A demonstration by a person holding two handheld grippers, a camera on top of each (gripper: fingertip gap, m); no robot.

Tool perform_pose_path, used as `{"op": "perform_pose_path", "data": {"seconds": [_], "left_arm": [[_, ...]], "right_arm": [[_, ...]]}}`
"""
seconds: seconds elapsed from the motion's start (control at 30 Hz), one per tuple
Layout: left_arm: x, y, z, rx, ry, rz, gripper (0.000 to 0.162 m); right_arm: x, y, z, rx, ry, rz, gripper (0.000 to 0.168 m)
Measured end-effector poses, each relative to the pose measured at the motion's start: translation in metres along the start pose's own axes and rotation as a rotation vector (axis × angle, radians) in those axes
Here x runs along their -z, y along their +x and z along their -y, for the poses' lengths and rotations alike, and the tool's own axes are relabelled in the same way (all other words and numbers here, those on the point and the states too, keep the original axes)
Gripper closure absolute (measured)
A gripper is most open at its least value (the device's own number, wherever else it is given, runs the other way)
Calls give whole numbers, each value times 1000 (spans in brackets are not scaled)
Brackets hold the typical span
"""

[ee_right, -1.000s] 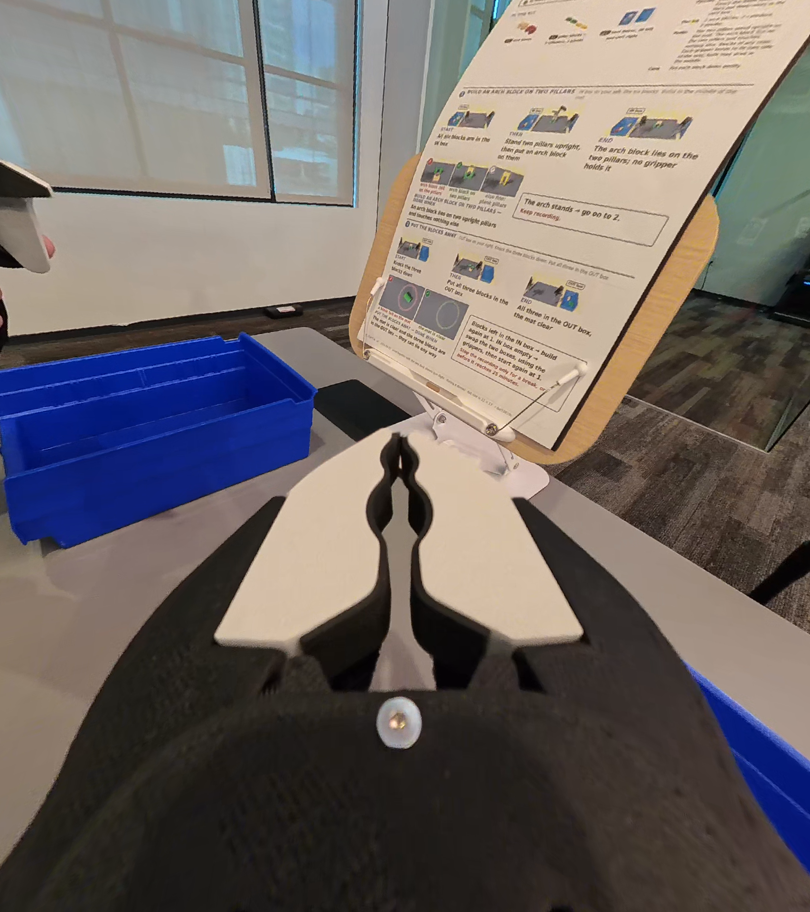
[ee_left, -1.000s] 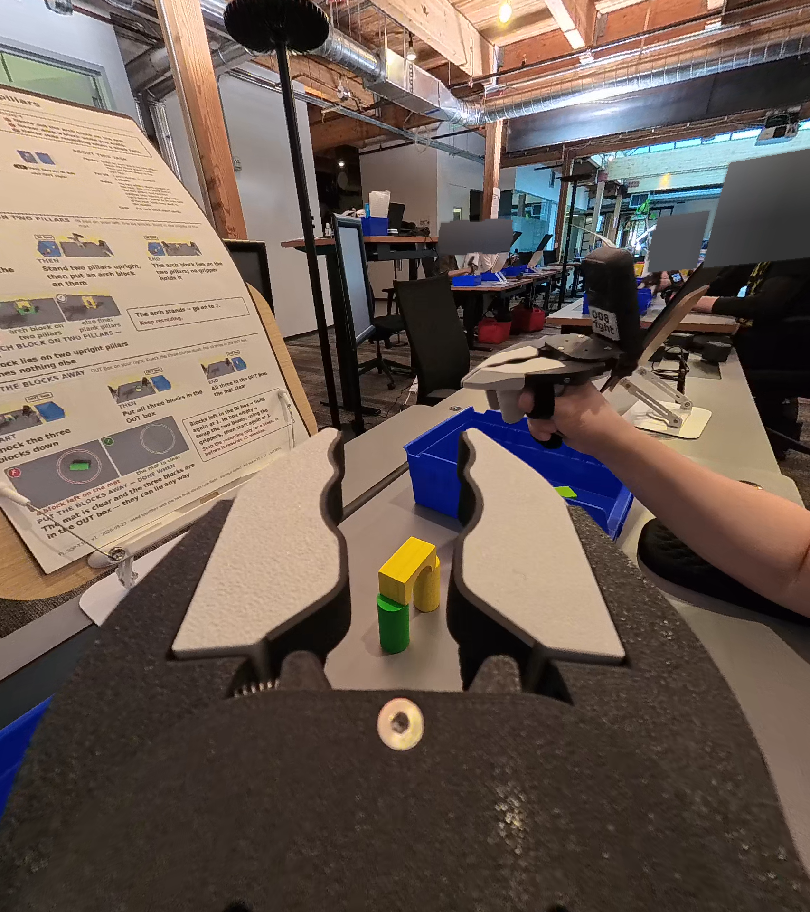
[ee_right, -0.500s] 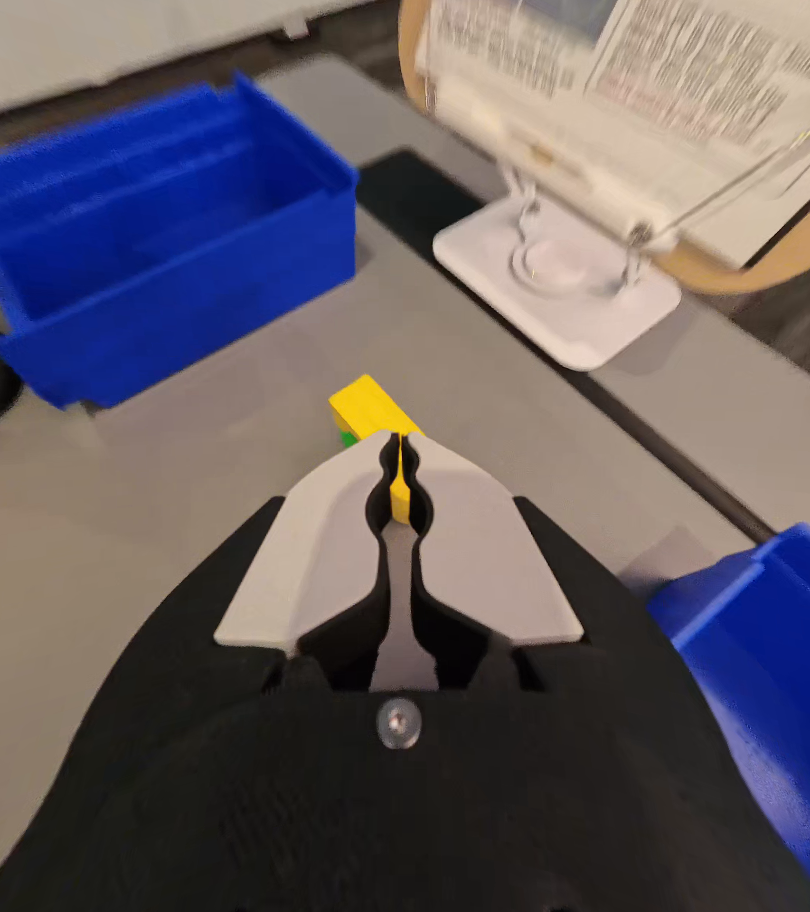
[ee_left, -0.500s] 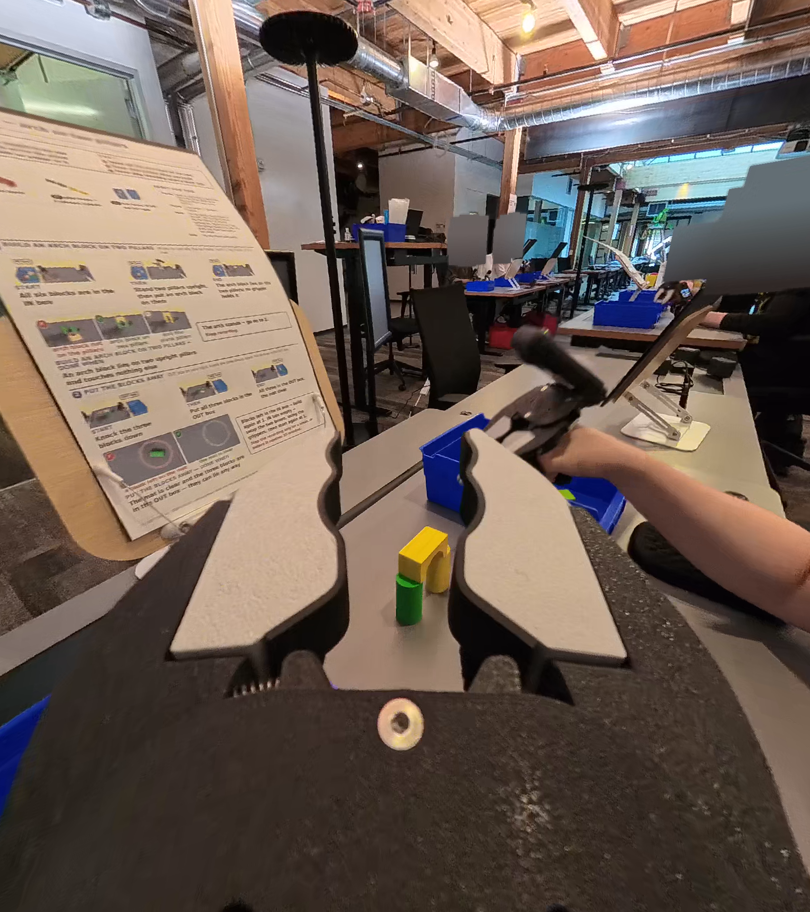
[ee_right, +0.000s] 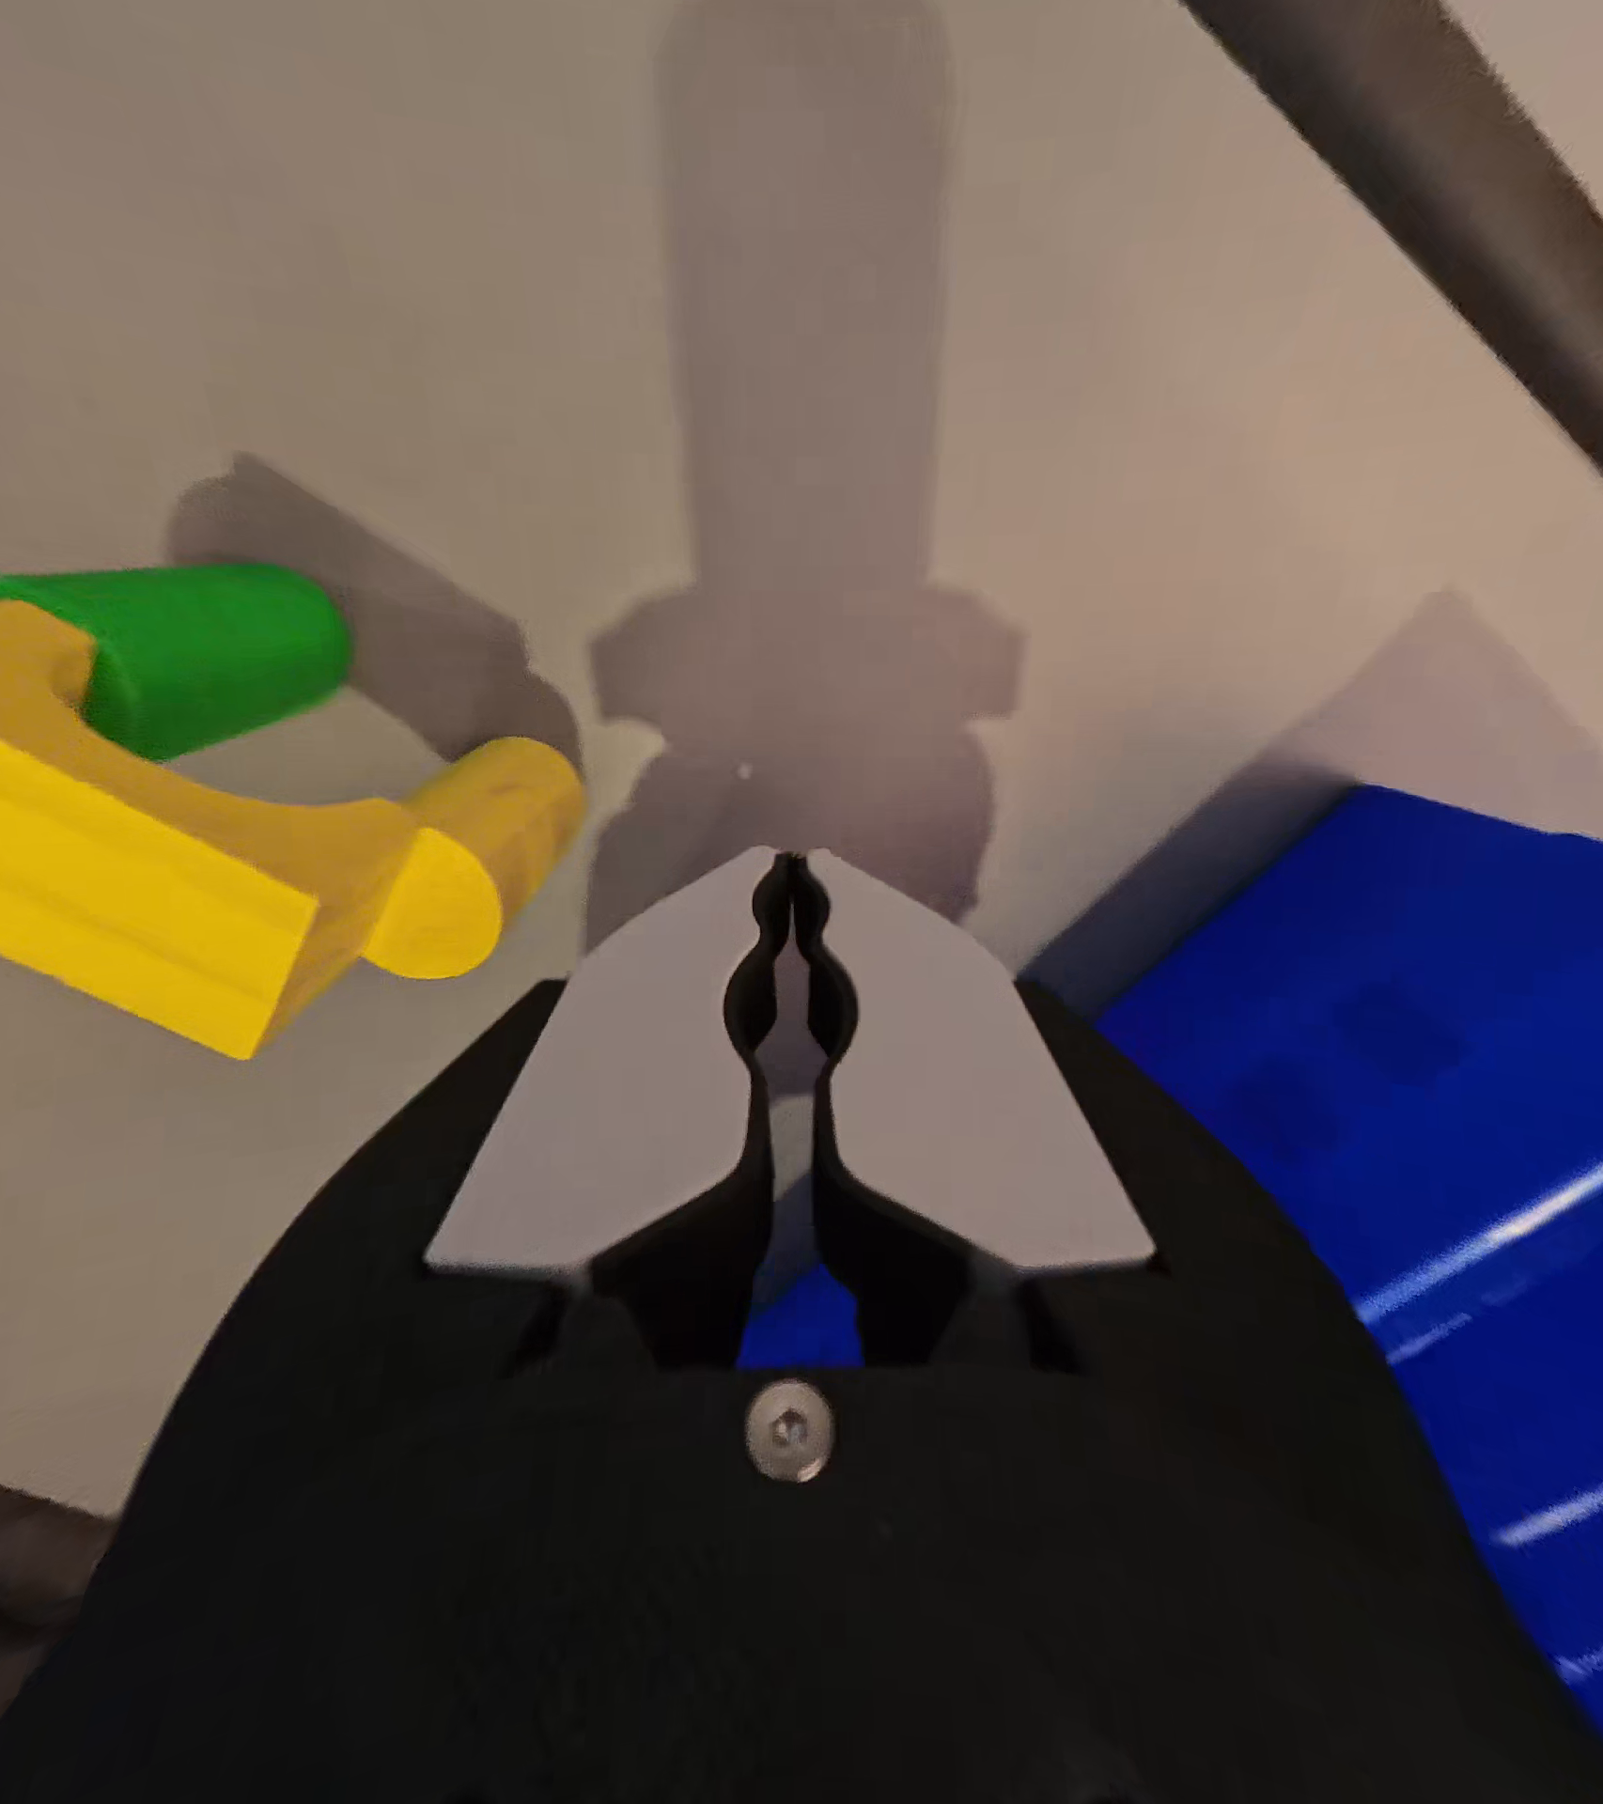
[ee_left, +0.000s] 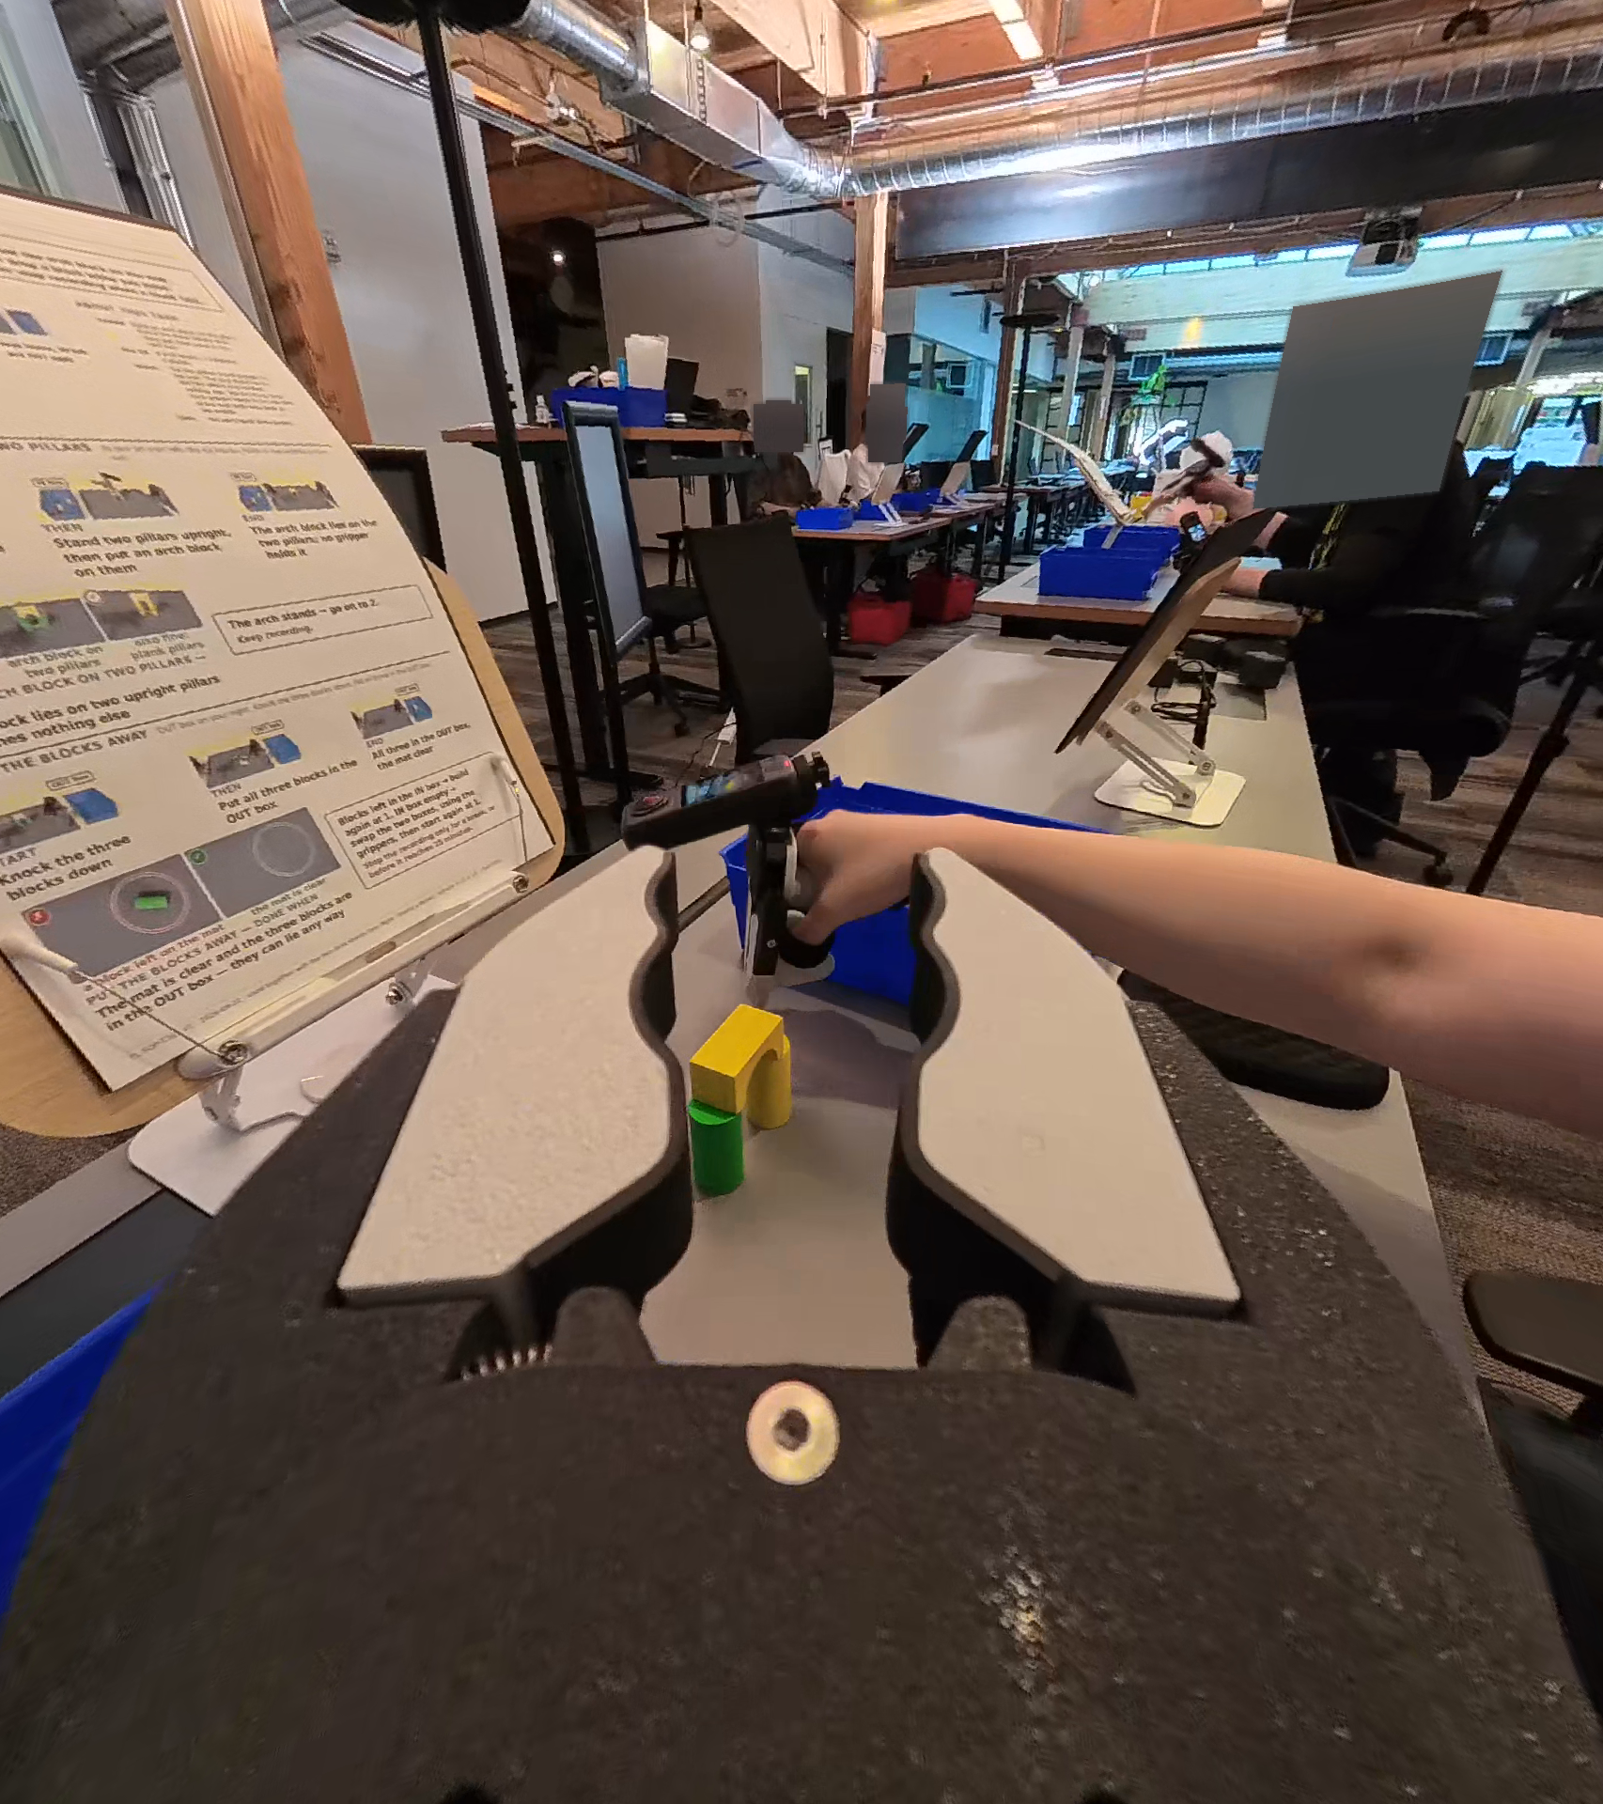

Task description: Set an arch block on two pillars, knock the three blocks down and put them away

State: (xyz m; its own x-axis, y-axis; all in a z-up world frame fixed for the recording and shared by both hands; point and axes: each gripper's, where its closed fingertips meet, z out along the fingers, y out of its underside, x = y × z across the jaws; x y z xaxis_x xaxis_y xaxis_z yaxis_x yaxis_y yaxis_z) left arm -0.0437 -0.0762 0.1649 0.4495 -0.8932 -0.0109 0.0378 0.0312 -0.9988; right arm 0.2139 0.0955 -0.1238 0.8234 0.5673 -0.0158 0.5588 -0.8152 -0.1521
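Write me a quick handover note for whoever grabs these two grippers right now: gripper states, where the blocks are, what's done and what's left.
Left gripper: open, empty, held back from the blocks.
Right gripper: shut, empty, pointing down at the table just beside the stack, next to the blue bin.
Blocks: yellow arch block sits on the green pillar and the yellow pillar; no gripper touches them.
Done: the arch is built and stands by itself.
Left: knock the three blocks down, likely with the right gripper, then put them away in the bin.
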Motion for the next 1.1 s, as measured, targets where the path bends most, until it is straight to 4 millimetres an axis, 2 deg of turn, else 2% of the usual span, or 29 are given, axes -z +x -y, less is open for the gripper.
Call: {"op": "perform_pose_path", "data": {"seconds": [0.1,0.17,0.23,0.3,0.37,0.43,0.53,0.6,0.63,0.7,0.77,0.8,0.9,1.03,1.1], "left_arm": [[3,-3,0,-8,-7,14,117],[3,-4,0,-8,-6,17,117],[3,-5,0,1,1,11,117],[3,-5,0,4,-1,10,117],[1,-4,-2,-2,-13,11,117],[0,-3,-4,-5,-21,11,117],[-2,0,-6,-4,-31,1,117],[-4,3,-9,-6,-53,-9,117],[-6,5,-12,-11,-72,-15,116],[-9,8,-18,-33,-111,-19,114],[-12,9,-22,-58,-137,-13,114],[-12,9,-23,-67,-147,-7,113],[-13,9,-25,-75,-159,-3,113],[-14,13,-26,-83,-165,-7,113],[-14,15,-27,-94,-172,-10,113]], "right_arm": [[0,-10,3,22,14,6,167],[-1,-26,7,84,5,1,167],[0,-52,13,157,2,0,167],[1,-87,21,232,5,21,167],[4,-109,28,320,16,-41,167],[12,-118,34,397,46,-130,167],[34,-125,38,392,201,-183,167],[50,-139,27,365,358,-110,165],[54,-153,15,390,432,-29,159],[53,-181,-17,481,535,103,134],[43,-193,-46,537,589,116,120],[39,-195,-55,561,617,90,120],[34,-168,-64,528,684,-71,121],[22,-157,-71,378,650,52,121],[15,-151,-75,353,626,42,126]]}}
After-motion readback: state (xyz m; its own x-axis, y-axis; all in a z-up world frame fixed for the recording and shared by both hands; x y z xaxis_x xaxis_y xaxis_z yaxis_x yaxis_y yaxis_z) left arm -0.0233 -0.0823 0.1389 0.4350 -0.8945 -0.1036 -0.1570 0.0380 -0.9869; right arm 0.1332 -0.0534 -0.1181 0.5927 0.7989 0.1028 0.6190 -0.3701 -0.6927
